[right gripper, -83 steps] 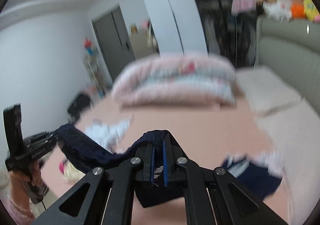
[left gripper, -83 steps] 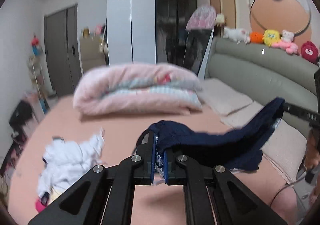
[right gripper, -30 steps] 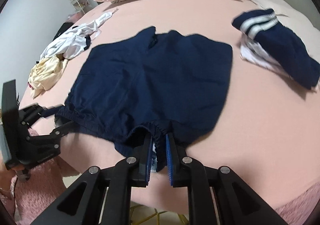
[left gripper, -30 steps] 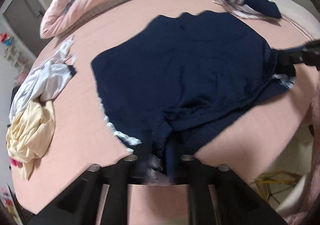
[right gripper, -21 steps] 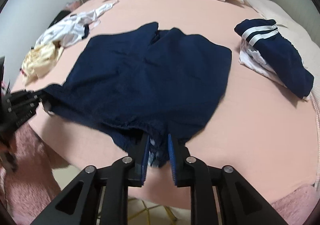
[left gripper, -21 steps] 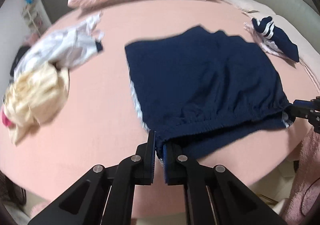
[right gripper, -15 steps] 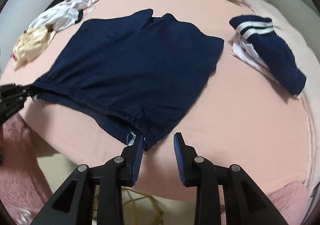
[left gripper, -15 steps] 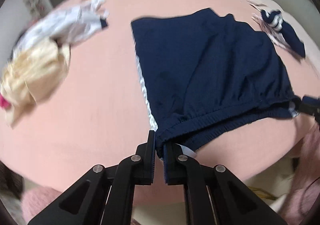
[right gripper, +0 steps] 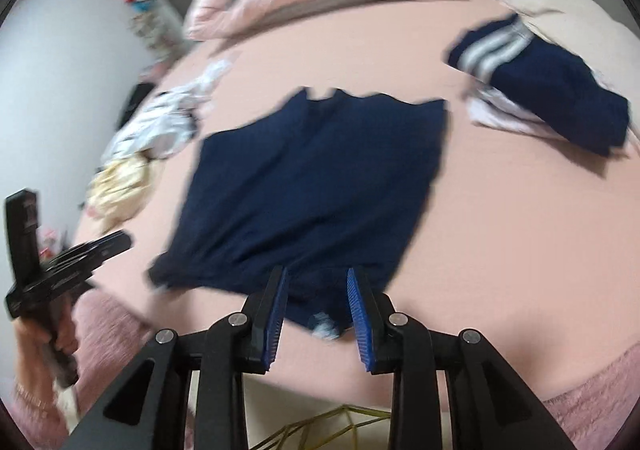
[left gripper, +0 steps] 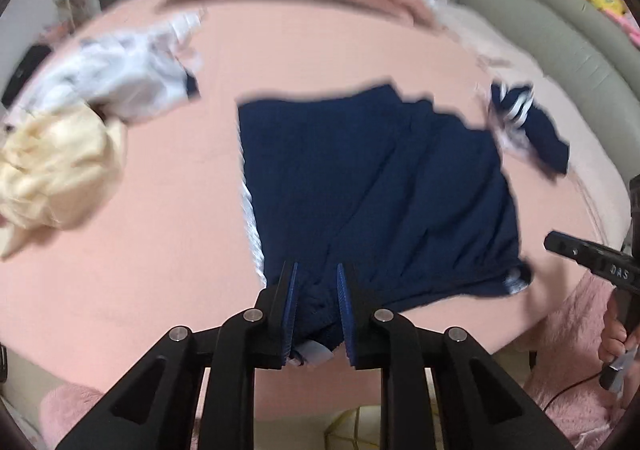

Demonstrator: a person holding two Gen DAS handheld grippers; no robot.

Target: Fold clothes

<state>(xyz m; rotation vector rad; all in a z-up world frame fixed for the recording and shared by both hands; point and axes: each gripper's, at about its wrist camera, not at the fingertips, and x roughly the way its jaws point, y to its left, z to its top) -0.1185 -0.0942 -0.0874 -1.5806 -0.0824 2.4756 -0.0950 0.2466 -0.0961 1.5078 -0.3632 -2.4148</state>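
Navy shorts (left gripper: 372, 186) lying flat on bed (left gripper: 168, 218), waistband edge nearest, legs pointing away. Left tongs (left gripper: 317, 310) and right tongs (right gripper: 317, 310) both hanging released, straddling opposite waistband corners. Likely fold: left corner going across toward right.

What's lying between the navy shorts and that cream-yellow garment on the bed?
Nothing: in the left wrist view, only bare pink sheet separates the navy shorts from the cream-yellow garment. The white garment sits farther back, beyond that gap.
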